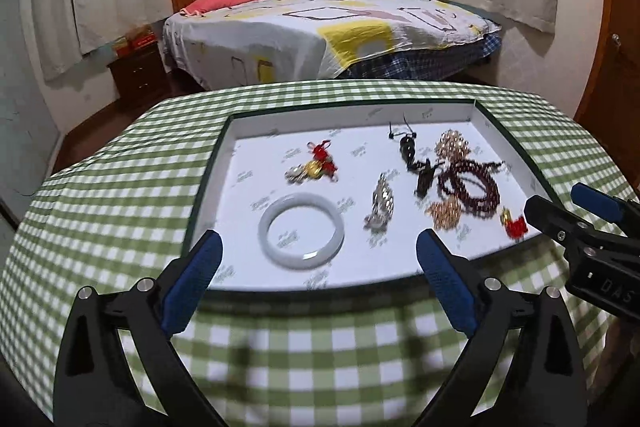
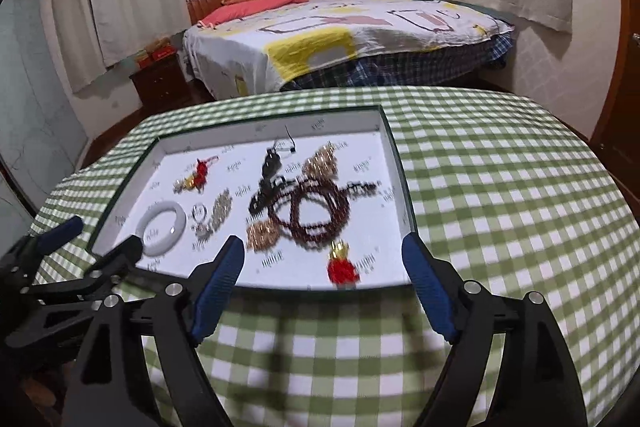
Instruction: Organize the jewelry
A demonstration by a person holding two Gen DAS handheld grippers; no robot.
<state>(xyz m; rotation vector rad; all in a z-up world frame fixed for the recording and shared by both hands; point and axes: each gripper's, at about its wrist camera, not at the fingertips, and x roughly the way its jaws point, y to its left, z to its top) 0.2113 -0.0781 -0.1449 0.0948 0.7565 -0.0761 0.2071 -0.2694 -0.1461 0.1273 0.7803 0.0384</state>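
A shallow white tray [image 1: 484,119] [image 2: 394,155] with a dark rim lies on the green checked tablecloth and holds the jewelry. A pale jade bangle [image 1: 301,235] [image 2: 162,227] lies near its front left. Beside it lie a silver chain piece [image 1: 382,205] [image 2: 218,211], a red-and-gold charm [image 1: 316,165] [image 2: 196,175], a dark bead string [image 1: 472,183] [image 2: 312,211], gold filigree pieces [image 1: 444,213] [image 2: 262,233], a black pendant [image 1: 408,147] [image 2: 270,163] and a red tassel [image 1: 514,225] [image 2: 342,269]. My left gripper [image 1: 318,253] stands open over the bangle, holding nothing. My right gripper [image 2: 323,255] hangs open at the tray's front edge, empty.
The table's cloth [image 1: 100,195] [image 2: 500,207] drops off at the far edge. Beyond it stand a bed [image 1: 320,31] with a patterned cover, a dark nightstand [image 1: 138,71] and curtained windows. In the left wrist view the right gripper's arm [image 1: 592,227] enters from the right.
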